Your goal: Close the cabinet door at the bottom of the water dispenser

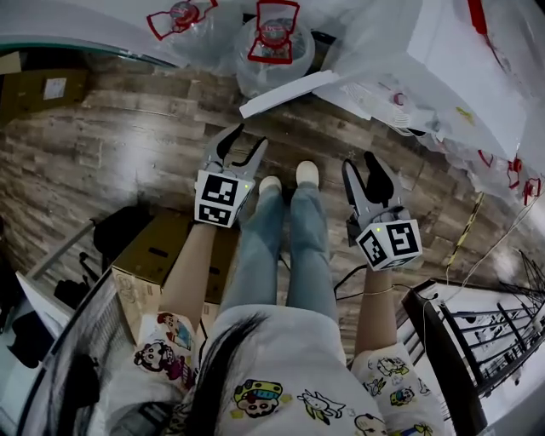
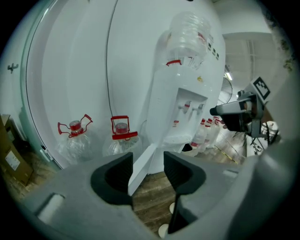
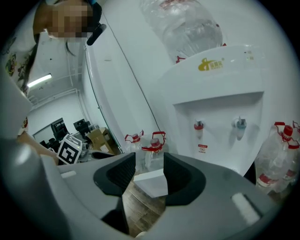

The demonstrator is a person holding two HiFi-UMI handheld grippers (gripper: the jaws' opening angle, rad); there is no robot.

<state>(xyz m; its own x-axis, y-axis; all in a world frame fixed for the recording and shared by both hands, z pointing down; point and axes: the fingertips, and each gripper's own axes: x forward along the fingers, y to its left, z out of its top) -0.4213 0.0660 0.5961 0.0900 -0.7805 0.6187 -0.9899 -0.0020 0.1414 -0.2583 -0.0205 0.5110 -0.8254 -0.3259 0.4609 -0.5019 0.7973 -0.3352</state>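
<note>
The white water dispenser (image 1: pixel 456 64) stands at the top right of the head view, with a clear bottle on top (image 3: pixel 185 23). Its bottom cabinet door (image 1: pixel 288 93) hangs open, swung out over the wood floor as a white panel (image 2: pixel 142 167) (image 3: pixel 151 182). My left gripper (image 1: pixel 252 136) is open and empty, short of the door and left of its free edge. My right gripper (image 1: pixel 359 162) is also open and empty, in front of the dispenser. In each gripper view the door shows through the gap between the jaws (image 2: pixel 147 164) (image 3: pixel 149 166), some way off.
Two big water bottles with red handles (image 1: pixel 274 38) (image 1: pixel 180 19) stand left of the dispenser, and several more (image 2: pixel 208 129) on its other side. A cardboard box (image 1: pixel 157 255) lies by my left leg. My shoes (image 1: pixel 306 174) are near the door. A black frame (image 1: pixel 456 349) and cables lie at right.
</note>
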